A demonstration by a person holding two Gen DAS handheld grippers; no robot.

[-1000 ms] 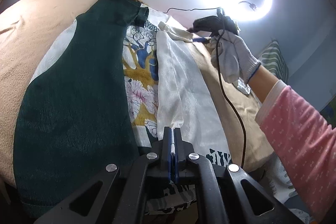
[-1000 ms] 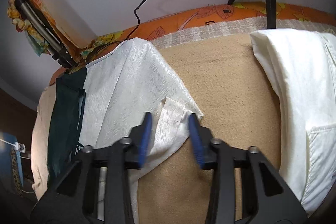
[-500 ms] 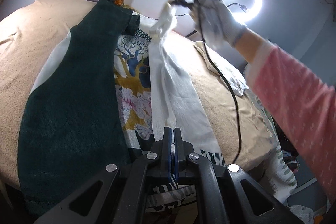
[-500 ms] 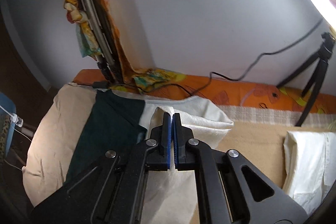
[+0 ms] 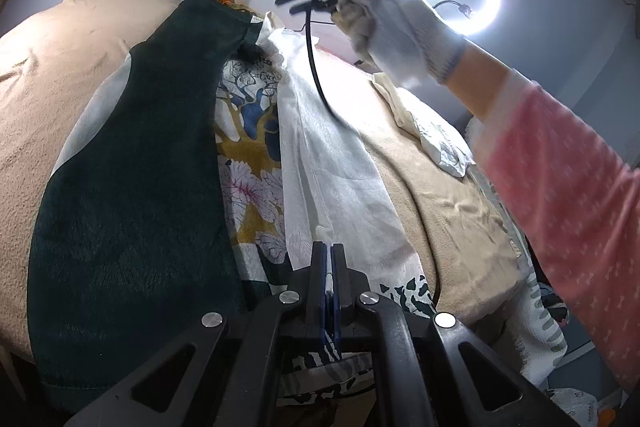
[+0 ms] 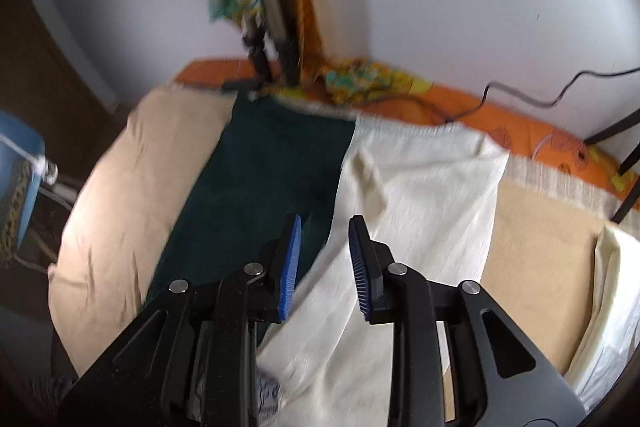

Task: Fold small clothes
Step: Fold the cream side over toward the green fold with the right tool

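Cloth, a white garment (image 5: 328, 163), lies ahead of the left gripper (image 5: 329, 267), its near hem pinched there; right gripper (image 6: 324, 259) hovers spread above it, motion-blurred; dark green garment (image 6: 256, 195) just left, partly hidden.

white knit glove (image 5: 400, 35) | pink dotted sleeve (image 5: 560, 195) | black cable (image 5: 316, 67)

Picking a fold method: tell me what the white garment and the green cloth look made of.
White garment: thin woven fabric, likely crinkled cotton or rayon; fine crepe texture, slight sheen. Green cloth: plush, probably velvet or fleece; matte, fuzzy nap.
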